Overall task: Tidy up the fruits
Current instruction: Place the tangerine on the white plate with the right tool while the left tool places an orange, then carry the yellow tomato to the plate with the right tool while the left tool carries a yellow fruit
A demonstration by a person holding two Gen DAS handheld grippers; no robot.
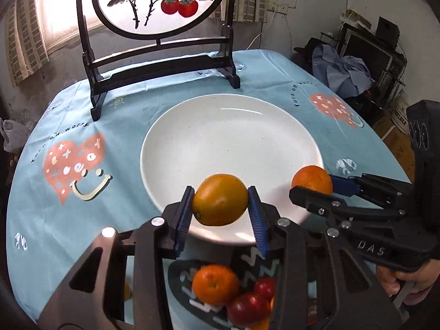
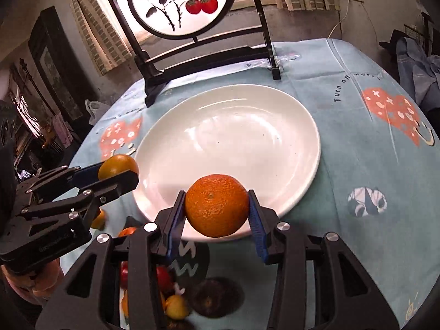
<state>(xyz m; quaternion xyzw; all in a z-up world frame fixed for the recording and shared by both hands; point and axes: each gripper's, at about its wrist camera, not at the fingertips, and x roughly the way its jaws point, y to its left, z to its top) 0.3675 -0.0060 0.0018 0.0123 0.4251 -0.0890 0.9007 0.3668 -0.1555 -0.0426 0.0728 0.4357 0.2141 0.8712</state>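
A round table is covered by a light blue tablecloth [image 1: 132,115] printed with pink hearts. At its far edge a dark wooden stand [image 1: 162,68] is set, bearing a round painted screen. A large white plate [image 1: 233,137] is laid at the middle of the cloth, bare of fruit. At the near edge, below the grippers, a patterned bowl [image 1: 178,275] is seen with an orange and red fruits in it. A smooth yellow-orange fruit [image 1: 220,203] is clamped between the blue pads of the left gripper [image 1: 221,206] over the plate's near rim. A pebbled orange [image 2: 216,205] is clamped likewise by the right gripper [image 2: 216,209], just beside it.
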